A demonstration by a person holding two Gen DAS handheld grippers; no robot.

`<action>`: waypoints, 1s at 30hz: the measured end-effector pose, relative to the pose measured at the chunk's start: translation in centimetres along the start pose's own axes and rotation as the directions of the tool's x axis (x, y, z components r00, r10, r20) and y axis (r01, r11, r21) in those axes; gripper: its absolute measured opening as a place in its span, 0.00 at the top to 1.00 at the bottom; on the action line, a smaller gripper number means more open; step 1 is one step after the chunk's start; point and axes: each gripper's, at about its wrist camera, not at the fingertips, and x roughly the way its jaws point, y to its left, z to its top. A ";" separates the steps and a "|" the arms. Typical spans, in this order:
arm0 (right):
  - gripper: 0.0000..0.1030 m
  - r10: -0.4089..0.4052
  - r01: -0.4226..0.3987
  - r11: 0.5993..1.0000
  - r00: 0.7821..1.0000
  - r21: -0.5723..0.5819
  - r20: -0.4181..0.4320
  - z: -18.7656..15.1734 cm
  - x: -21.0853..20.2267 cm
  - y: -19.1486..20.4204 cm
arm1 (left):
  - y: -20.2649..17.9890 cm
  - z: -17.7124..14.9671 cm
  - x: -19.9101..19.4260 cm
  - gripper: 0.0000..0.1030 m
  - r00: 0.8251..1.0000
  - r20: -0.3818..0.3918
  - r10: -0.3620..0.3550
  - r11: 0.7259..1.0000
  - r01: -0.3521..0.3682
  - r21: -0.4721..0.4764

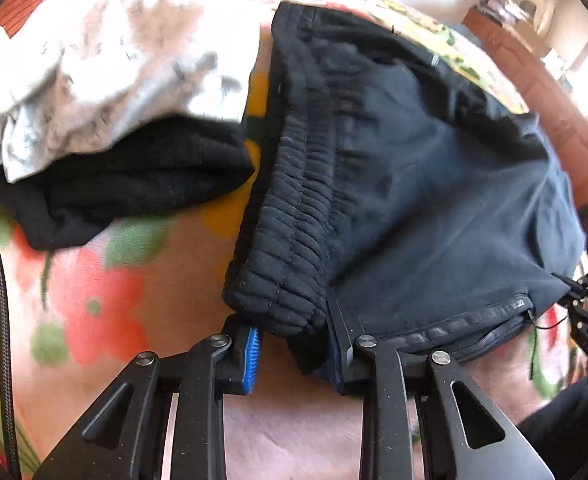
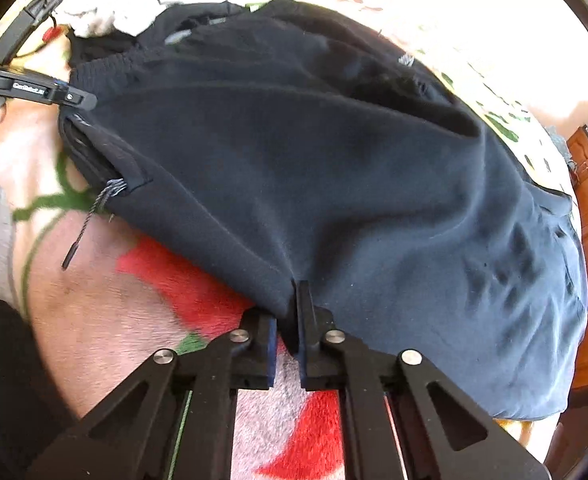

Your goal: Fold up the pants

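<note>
The floral blanket [image 1: 102, 304] covers the bed and carries everything. The pants [image 2: 294, 152], dark navy, lie spread across its middle, waistband to the left, bulk running to the far right. At far left sits a pile of other clothes [image 1: 106, 120], light over black, just beside the waistband [image 1: 290, 216].

The left gripper [image 1: 294, 344] has narrowed onto the near corner of the ribbed waistband; fabric fills the gap, though pad contact on the left side is not clear. The right gripper [image 2: 286, 340] is nearly closed, pinching the near edge of the pants. A drawcord [image 2: 90, 216] hangs free by the pocket.

Step in hand, as judged: both near-edge grasps taken for a fold. The next move calls for lifting both points together and carrying the edge over evenly.
</note>
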 end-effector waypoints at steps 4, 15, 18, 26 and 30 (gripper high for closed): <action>0.93 0.026 -0.027 0.999 0.999 0.033 0.038 0.2 -3.0 -0.4 | -1.8 -0.2 -3.0 0.80 0.998 0.040 0.045 0.996 -0.048 0.072; 0.94 0.098 -0.094 0.995 0.986 -0.037 0.132 -0.3 -11.7 2.2 | -0.8 -3.0 -12.0 0.85 0.986 0.142 0.088 0.991 -0.100 0.084; 0.94 0.140 -0.126 0.988 0.975 -0.086 0.172 -0.4 -14.6 4.3 | 0.5 -4.2 -14.7 0.86 0.983 0.165 0.085 0.994 -0.094 0.049; 0.94 0.096 -0.085 0.995 0.968 -0.057 0.234 0.1 -17.3 2.3 | -1.7 -2.9 -17.6 0.87 0.974 0.216 0.066 0.992 -0.087 0.090; 0.94 0.045 -0.047 0.999 0.965 0.003 0.258 1.6 -17.5 -1.4 | -3.5 -0.3 -17.2 0.87 0.971 0.235 0.045 0.992 -0.071 0.105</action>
